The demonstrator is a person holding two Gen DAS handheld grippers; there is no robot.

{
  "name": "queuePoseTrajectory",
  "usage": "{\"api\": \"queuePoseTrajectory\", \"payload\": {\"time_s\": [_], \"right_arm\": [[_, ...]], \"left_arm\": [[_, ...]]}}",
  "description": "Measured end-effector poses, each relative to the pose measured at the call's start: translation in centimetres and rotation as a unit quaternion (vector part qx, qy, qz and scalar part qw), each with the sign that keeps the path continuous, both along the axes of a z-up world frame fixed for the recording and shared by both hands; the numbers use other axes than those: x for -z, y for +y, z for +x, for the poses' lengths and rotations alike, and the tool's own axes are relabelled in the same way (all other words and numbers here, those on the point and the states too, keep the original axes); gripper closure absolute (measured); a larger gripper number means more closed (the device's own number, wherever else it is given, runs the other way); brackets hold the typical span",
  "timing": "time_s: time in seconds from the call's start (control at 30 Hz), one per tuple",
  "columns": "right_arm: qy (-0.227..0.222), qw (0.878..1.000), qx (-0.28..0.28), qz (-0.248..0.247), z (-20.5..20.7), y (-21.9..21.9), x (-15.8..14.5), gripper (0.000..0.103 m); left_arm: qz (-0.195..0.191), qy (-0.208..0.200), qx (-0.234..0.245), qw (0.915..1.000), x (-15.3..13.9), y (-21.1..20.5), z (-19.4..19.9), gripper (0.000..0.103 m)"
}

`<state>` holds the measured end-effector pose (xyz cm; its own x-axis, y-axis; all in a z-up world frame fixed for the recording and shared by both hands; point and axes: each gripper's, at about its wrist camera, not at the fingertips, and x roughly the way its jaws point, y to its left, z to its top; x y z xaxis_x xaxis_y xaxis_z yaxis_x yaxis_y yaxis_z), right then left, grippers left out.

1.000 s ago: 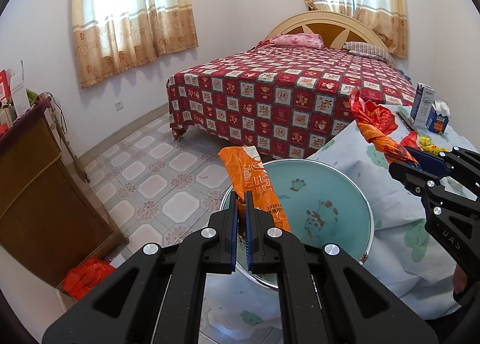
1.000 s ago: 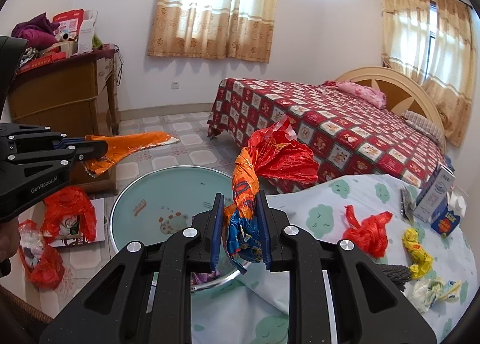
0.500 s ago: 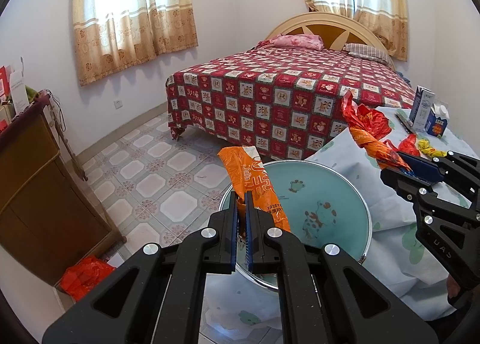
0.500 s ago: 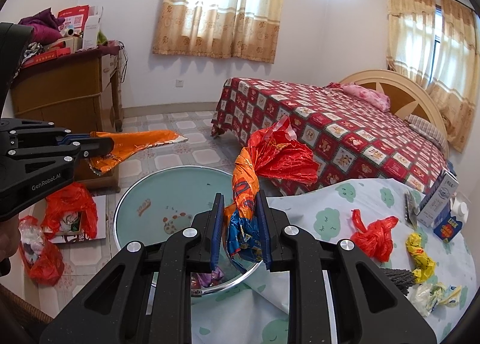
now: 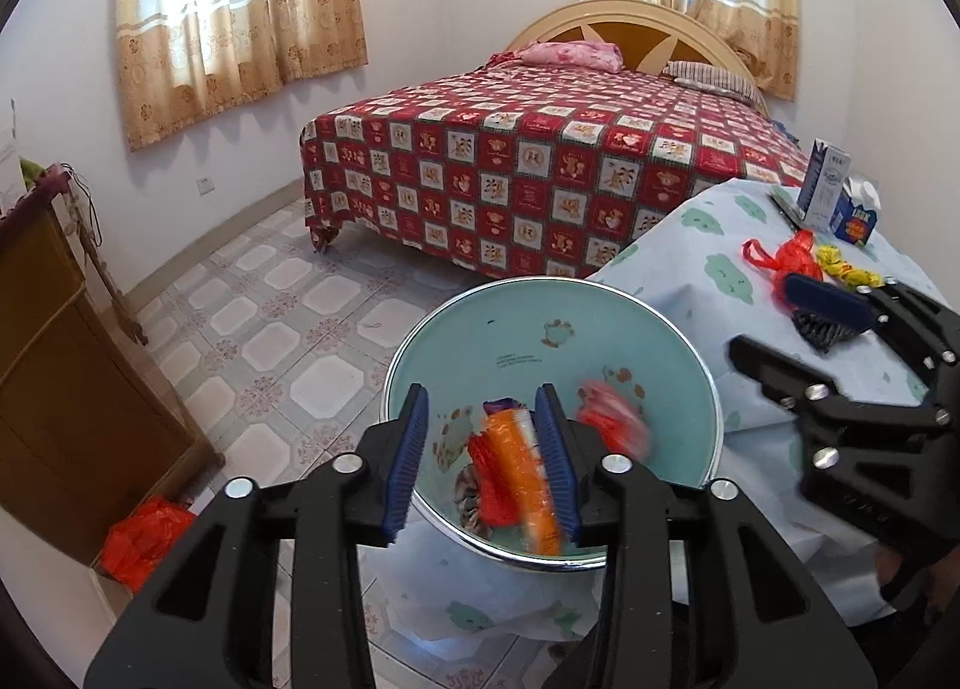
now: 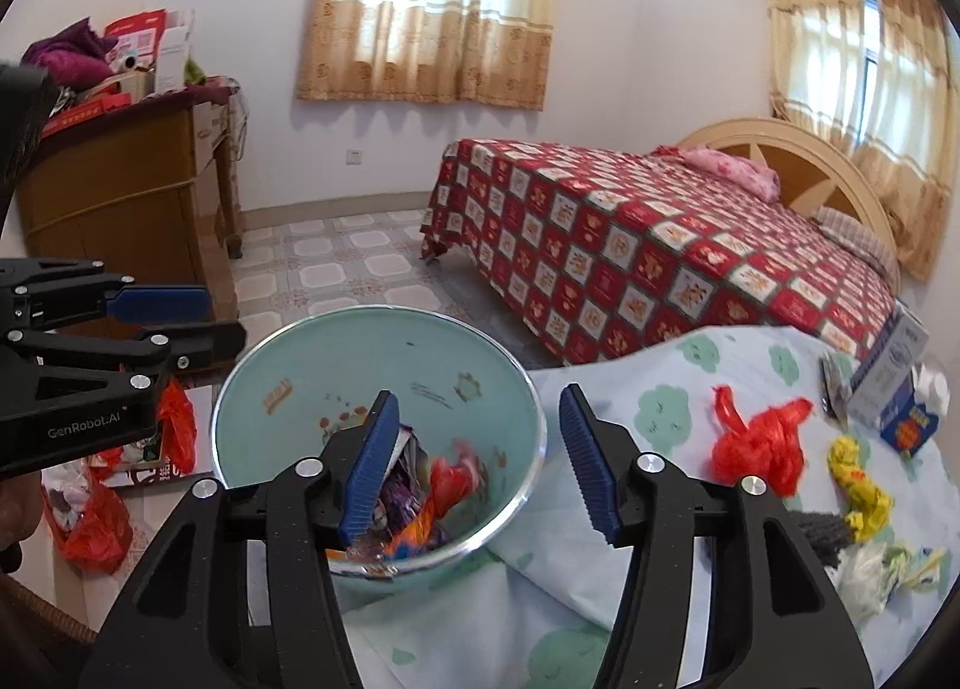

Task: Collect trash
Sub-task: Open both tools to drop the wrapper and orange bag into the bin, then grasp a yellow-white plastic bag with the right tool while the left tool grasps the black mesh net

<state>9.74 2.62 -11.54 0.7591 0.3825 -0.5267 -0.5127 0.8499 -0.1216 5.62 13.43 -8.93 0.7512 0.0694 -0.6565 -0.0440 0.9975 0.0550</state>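
A pale blue bowl [image 5: 540, 329] [image 6: 360, 353] with a metal rim sits at the edge of the cloth-covered table. My left gripper [image 5: 483, 419] [image 6: 222, 317] hangs over it, jaws opening; a blurred orange wrapper [image 5: 522, 485] drops between them into the bowl, free of the pads. My right gripper [image 6: 480, 413] [image 5: 762, 317] is above the bowl's right side, jaws opening with nothing between them. A blurred red wrapper [image 6: 456, 479] [image 5: 612, 419] falls onto other wrappers in the bowl. On the cloth lie a red plastic bag [image 6: 762, 443] [image 5: 786, 257] and a yellow wrapper [image 6: 858, 485] [image 5: 846, 269].
A dark scourer [image 6: 822, 533], crumpled white plastic [image 6: 864, 569] and cartons [image 6: 888, 383] lie at the table's right end. A red-quilted bed [image 5: 540, 167] stands behind. On the left are a wooden cabinet [image 6: 132, 197] and red bags [image 6: 96, 521] on the tiled floor.
Both grippers have opened over the bowl. The orange wrapper has left the left jaws and the red and orange wrapper has left the right jaws; both are dropping into the bowl.
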Motion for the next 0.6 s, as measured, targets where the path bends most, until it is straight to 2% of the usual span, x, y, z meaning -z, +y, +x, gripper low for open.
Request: {"api": "queuePoseTrajectory", "payload": {"time_s": [0.03,0.2,0.33,0.4,0.43,0.53,0.6], "right_arm": [[0.001,1.0,0.004,0.001,-0.1,-0.3,0.0,0.044],[0.002,0.998,0.057,-0.001,-1.2,-4.6,-0.3,0.043],[0.008,0.991,0.131,0.007,-1.9,-10.6,-0.4,0.04],[0.017,0.983,0.181,0.015,-1.8,-14.2,-0.2,0.04],[0.026,0.974,0.222,0.025,-1.4,-16.8,0.0,0.04],[0.045,0.955,0.288,0.052,-0.6,-21.3,0.4,0.04],[0.055,0.946,0.313,0.062,0.1,-22.9,0.6,0.039]], "left_arm": [[0.001,-0.001,-0.002,1.0,0.1,-0.1,0.0,0.054],[0.014,0.006,0.007,0.9999,1.1,-1.1,0.0,0.053],[0.027,0.014,0.019,0.9994,1.8,-2.6,0.3,0.053],[0.031,0.017,0.027,0.999,2.0,-3.6,0.6,0.053],[0.034,0.016,0.03,0.9989,2.1,-4.1,0.6,0.053],[0.038,0.01,0.044,0.9982,2.0,-6.5,1.4,0.053],[0.042,0.006,0.05,0.9979,1.9,-7.8,1.9,0.052]]}}
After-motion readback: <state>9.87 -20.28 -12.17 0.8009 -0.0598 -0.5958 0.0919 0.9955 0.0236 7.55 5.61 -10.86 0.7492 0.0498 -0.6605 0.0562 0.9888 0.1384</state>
